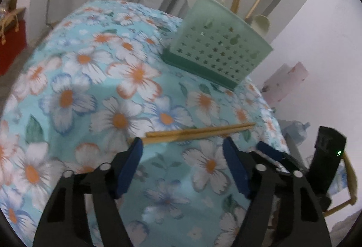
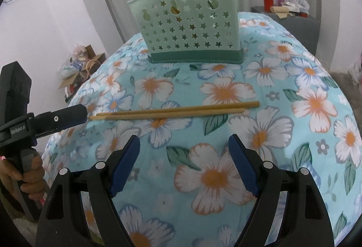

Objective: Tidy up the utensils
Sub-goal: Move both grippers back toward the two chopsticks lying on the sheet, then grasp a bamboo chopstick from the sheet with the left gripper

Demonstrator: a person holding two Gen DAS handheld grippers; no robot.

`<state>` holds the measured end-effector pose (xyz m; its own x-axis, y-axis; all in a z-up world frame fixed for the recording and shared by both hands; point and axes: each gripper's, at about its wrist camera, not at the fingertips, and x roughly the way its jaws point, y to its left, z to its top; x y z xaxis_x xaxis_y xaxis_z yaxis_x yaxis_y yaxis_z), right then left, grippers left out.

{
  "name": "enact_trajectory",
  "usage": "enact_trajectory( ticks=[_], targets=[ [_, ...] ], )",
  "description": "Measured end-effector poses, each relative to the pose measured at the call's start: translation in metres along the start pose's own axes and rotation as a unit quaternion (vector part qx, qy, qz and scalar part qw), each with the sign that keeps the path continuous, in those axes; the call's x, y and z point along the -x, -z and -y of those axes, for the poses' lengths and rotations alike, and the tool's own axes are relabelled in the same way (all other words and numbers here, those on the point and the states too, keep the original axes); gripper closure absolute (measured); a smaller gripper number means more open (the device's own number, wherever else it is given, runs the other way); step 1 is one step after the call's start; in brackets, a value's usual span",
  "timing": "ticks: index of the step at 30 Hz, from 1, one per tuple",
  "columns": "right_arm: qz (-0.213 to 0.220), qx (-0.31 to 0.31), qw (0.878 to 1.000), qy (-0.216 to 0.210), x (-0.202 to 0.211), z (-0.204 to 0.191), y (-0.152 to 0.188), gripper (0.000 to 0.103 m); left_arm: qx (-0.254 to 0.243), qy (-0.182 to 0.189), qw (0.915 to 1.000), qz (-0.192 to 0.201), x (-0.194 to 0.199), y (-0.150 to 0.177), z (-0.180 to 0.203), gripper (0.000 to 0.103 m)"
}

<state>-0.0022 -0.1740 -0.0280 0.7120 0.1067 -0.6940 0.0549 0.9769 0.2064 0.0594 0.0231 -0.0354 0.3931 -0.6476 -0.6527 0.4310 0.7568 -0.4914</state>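
Two wooden chopsticks (image 1: 199, 131) (image 2: 176, 111) lie side by side across the floral tablecloth (image 2: 282, 93). My left gripper (image 1: 182, 141) is open just short of them; its left finger (image 1: 135, 152) overlaps their left end, and the pads do not press on them. From the right wrist view, a left gripper finger (image 2: 74, 113) sits at the chopsticks' thin tips. My right gripper (image 2: 184, 138) is open over the cloth, nearer than the chopsticks, with nothing between its fingers. Behind stands a green perforated utensil basket (image 1: 217, 47) (image 2: 190, 27) holding chopsticks and white spoons.
The table edge drops off to the right of the left wrist view, beside a pink object (image 1: 287, 81) and a wooden chair (image 1: 349, 179). A red bag (image 1: 11, 43) sits far left. An open cardboard box (image 2: 83, 65) and a grey stand with bottles (image 2: 291, 18) are beyond the table.
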Motion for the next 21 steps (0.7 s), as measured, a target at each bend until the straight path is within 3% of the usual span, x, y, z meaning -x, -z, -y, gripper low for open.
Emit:
enact_trajectory(
  ticks=[6,10,16,21],
  targets=[
    [-0.005,-0.003,1.000,0.001,0.000,0.000,0.007,0.026,0.085,0.078,0.9929,-0.029,-0.011,0.005,-0.015,0.056],
    [-0.007,-0.002,1.000,0.000,-0.001,0.000,0.008,0.026,0.160,0.118,0.9795,-0.032,-0.019,0.004,-0.035,0.062],
    [-0.008,-0.001,1.000,0.001,-0.001,-0.001,0.009,0.026,0.275,0.156,0.9483,-0.026,-0.031,0.002,-0.066,0.072],
    [-0.009,-0.002,1.000,0.002,-0.002,-0.001,0.009,0.026,0.341,0.154,0.9269,-0.029,-0.039,0.005,-0.085,0.093]
  ],
)
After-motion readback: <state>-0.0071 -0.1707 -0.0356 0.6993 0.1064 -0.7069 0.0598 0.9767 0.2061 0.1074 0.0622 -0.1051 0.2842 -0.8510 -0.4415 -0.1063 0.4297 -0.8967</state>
